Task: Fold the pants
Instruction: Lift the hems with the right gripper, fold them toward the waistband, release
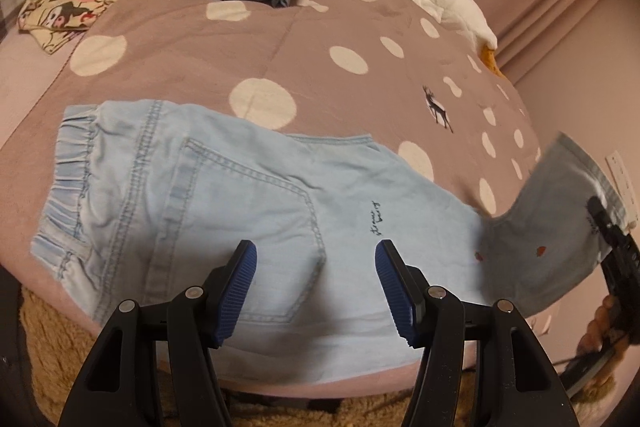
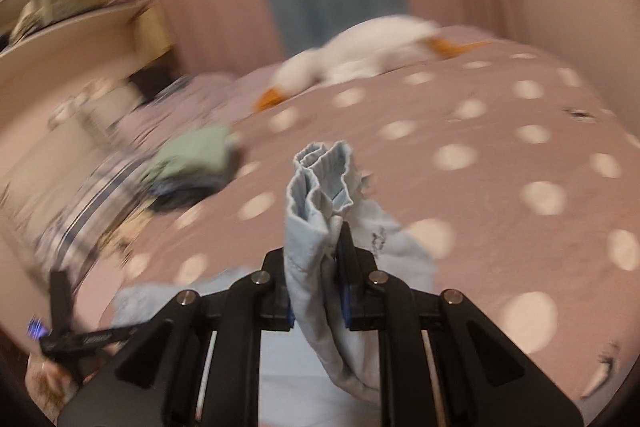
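Pants (image 1: 224, 211) lay flat along near edge of bed (image 1: 304, 39), already halved lengthwise; crosswise fold looked underway, not finished. Right gripper (image 2: 320, 291) clamped gathered leg hem (image 2: 320, 175), lifted off bed. Left gripper (image 1: 315, 291) hovered wide open, empty. Fabric — pale thin denim, soft, elastic-ruched waist, stitched pocket.

Both wrist views — close over bed (image 1: 180, 39)

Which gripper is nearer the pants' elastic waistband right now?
Left. The left gripper hovers open over the back pocket, near the waistband. The right gripper has its jaws shut on the leg hems, at the opposite end.
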Demonstrator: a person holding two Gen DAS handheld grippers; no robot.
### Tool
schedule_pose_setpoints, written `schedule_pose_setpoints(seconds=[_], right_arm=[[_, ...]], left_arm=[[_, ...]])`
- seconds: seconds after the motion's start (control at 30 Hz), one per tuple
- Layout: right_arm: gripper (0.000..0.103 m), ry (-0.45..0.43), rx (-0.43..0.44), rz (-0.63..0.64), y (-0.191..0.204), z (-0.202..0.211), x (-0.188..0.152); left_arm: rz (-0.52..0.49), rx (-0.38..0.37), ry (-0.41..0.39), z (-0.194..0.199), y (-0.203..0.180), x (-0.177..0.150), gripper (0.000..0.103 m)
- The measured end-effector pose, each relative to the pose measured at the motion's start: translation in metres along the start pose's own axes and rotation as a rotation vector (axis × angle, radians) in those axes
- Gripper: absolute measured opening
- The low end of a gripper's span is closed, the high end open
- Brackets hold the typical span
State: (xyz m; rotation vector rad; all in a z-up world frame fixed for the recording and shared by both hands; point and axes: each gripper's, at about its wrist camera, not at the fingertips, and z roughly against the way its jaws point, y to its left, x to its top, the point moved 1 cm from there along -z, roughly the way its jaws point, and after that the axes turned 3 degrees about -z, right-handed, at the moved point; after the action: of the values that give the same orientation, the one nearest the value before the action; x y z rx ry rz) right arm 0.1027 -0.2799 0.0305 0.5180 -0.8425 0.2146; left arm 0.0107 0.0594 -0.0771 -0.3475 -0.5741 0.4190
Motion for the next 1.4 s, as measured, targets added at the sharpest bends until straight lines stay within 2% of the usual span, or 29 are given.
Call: schedule_pose_setpoints(seconds=[0.07,0.23,0.33,0.43,0.5,0.6,0.67,0.73,0.8,0.93,1.03,1.17,1.23,1.3,1.4], right_arm=[[0.016,0.049,0.02,0.039,0.018,-0.017,-0.009],[0.016,0.253,0.085,0.092,0.052,-0.077,-0.05],[0.017,0.373,0.077,0.11,0.064,-0.099,-0.085],[0.019,0.455,0.022,0.139,0.067,-0.12,-0.107],[0.02,0.497,0.017,0.118,0.064,-0.128,-0.116],[0.023,0.499,0.018,0.108,0.063,-0.131,-0.119],[0.034,0.509,0.034,0.106,0.066,-0.129,-0.117],[0.053,0.517,0.047,0.092,0.068,-0.123,-0.113],[0.057,0.486,0.059,0.101,0.07,-0.112,-0.107],[0.075,0.405,0.076,0.1,0.066,-0.082,-0.085],[0.076,0.361,0.053,0.08,0.054,-0.071,-0.073],[0.074,0.342,-0.082,0.019,0.02,-0.072,-0.068],[0.052,0.352,-0.18,0.026,0.004,-0.077,-0.073],[0.04,0.384,-0.232,0.023,-0.009,-0.084,-0.081],[0.04,0.455,-0.239,-0.017,-0.023,-0.099,-0.097]], left_arm=[[0.008,0.004,-0.001,0.0,0.004,-0.001,0.061],[0.023,0.011,-0.006,0.004,0.013,-0.003,0.061],[0.035,0.016,-0.006,0.005,0.019,-0.004,0.061],[0.042,0.018,-0.001,0.005,0.022,-0.005,0.061],[0.043,0.016,0.0,0.004,0.023,-0.006,0.061],[0.04,0.013,0.003,0.003,0.021,-0.006,0.061],[0.037,0.013,0.007,0.002,0.02,-0.006,0.061],[0.032,0.01,0.008,0.001,0.019,-0.005,0.061],[0.026,0.009,0.008,0.001,0.017,-0.005,0.061],[0.018,0.022,0.013,-0.002,0.015,-0.003,0.061],[0.006,0.028,0.013,-0.004,0.013,-0.004,0.061],[0.001,0.022,0.02,-0.007,0.011,-0.005,0.066],[-0.004,0.021,0.022,-0.008,0.01,-0.005,0.066],[-0.01,0.021,0.022,-0.009,0.009,-0.005,0.066],[-0.012,0.022,0.028,-0.011,0.007,-0.005,0.066]])
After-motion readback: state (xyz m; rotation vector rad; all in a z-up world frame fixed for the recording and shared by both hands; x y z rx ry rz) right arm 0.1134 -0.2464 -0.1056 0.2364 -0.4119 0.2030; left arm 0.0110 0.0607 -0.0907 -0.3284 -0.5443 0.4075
